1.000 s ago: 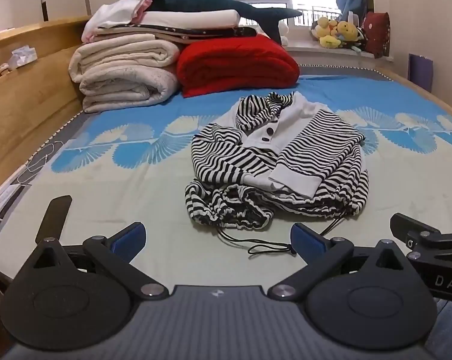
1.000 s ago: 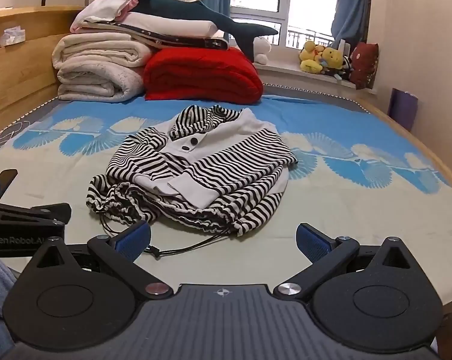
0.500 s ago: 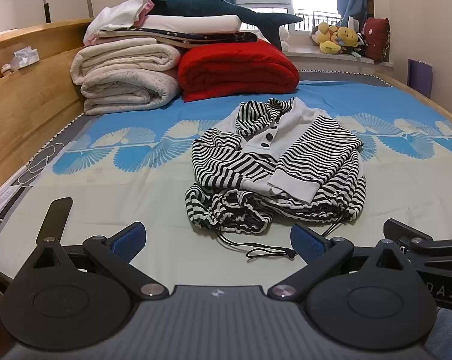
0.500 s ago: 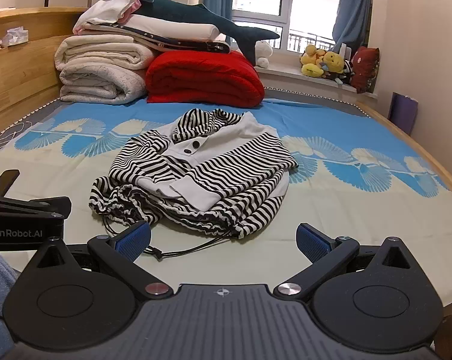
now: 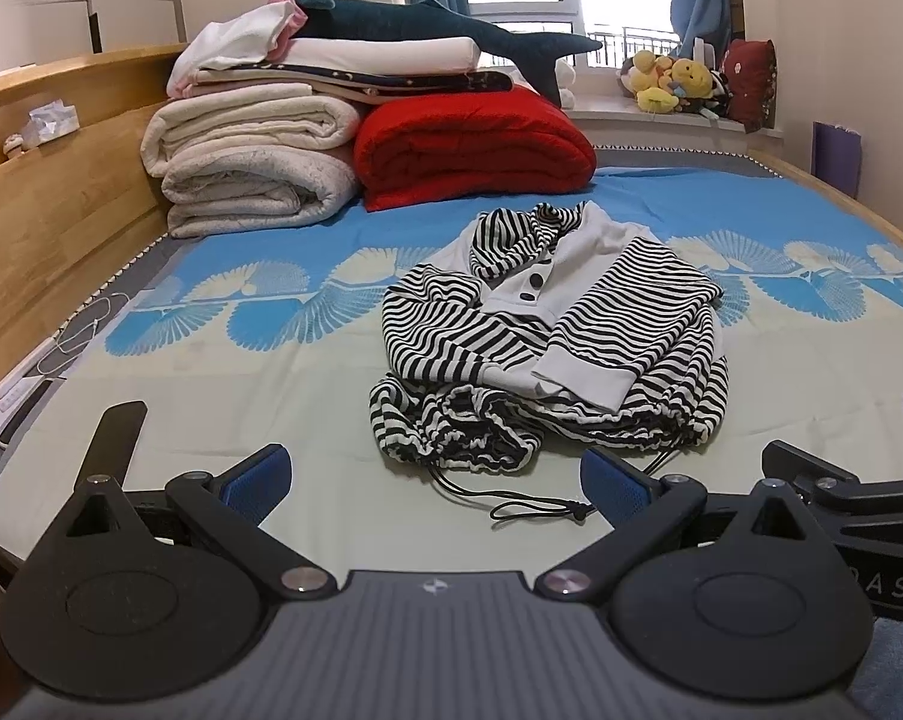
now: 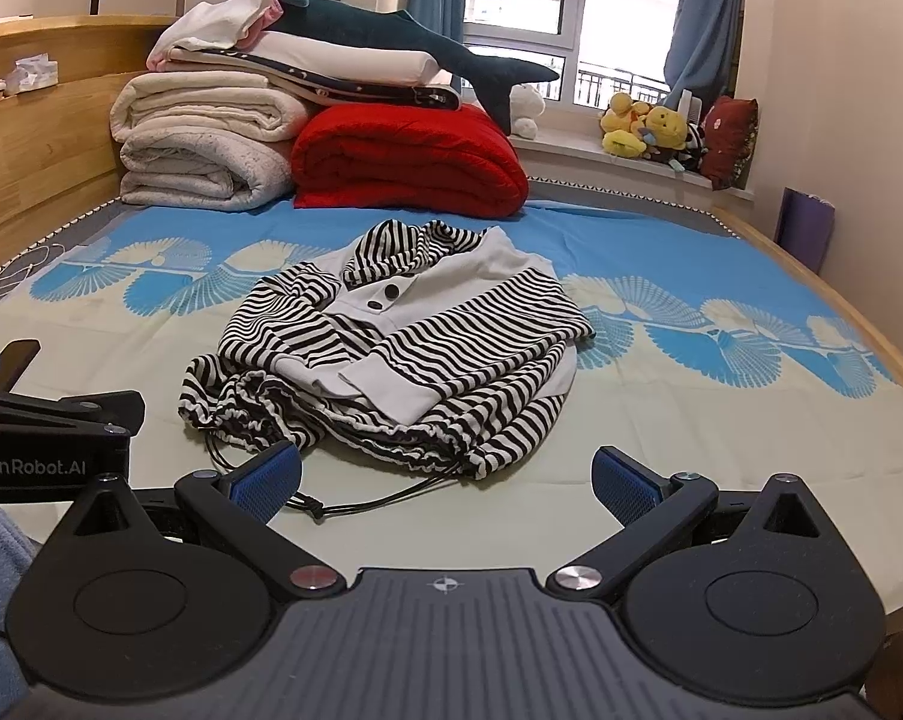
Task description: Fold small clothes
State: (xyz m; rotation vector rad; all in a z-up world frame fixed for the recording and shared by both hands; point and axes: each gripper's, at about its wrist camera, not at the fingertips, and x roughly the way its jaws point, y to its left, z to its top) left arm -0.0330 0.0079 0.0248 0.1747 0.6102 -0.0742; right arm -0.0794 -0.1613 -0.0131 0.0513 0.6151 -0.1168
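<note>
A small black-and-white striped top (image 5: 547, 336) lies on the bed, sleeves folded across its white front, drawstring hem towards me. It also shows in the right wrist view (image 6: 391, 348). Its black cord (image 5: 529, 504) trails onto the sheet. My left gripper (image 5: 433, 480) is open and empty, just short of the hem. My right gripper (image 6: 445, 480) is open and empty, near the hem, with the cord (image 6: 355, 501) by its left finger. Each gripper sees the other at its side: the right one (image 5: 859, 492) and the left one (image 6: 49, 420).
Folded white blankets (image 5: 253, 174), a red quilt (image 5: 469, 150) and a plush shark (image 5: 427, 30) are stacked at the head of the bed. A wooden side board (image 5: 43, 198) runs along the left. Plush toys (image 6: 649, 132) sit on the windowsill. A charger cable (image 5: 73, 336) lies at the left edge.
Both grippers have tilted up and drawn back slightly, so the top sits lower in view. The top has not moved. Both grippers stay open.
</note>
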